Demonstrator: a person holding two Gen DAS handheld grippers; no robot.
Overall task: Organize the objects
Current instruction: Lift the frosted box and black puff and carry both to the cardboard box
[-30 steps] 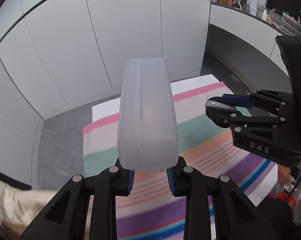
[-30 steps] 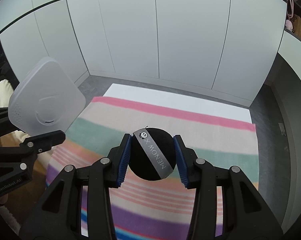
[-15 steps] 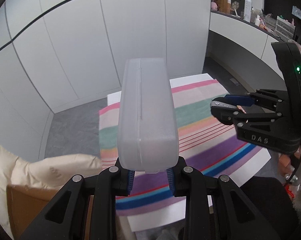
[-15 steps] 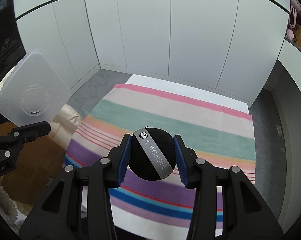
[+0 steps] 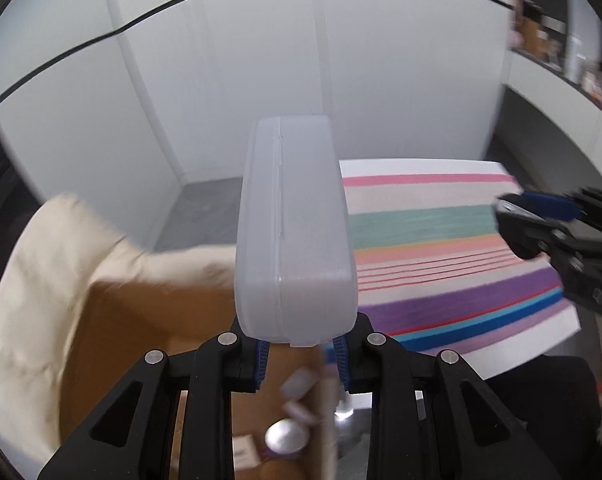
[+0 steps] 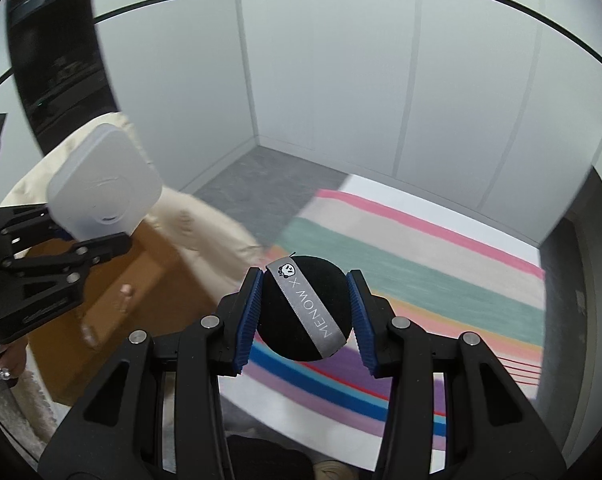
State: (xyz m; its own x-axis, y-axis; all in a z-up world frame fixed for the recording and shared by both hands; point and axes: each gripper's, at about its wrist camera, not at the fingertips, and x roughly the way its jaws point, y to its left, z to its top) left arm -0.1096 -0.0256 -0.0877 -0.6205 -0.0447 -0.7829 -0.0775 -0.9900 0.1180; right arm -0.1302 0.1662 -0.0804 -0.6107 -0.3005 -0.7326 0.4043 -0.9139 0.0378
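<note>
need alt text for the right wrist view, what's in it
The right gripper is clamped on a round black puff with a grey band, held above a striped cloth. At left, the left gripper holds a frosted white case over a brown cardboard box draped with cream fabric. White wall panels stand behind.

The left claw (image 5: 301, 354) points steeply downward, its blue pads (image 5: 262, 364) clamped on the base of a frosted plastic case (image 5: 295, 228) that juts toward 12 o'clock. The right claw (image 6: 307, 318), angled down likewise, pinches a black round puff (image 6: 305, 312) between both pads. In the right wrist view the left claw sits at 9 o'clock.
</note>
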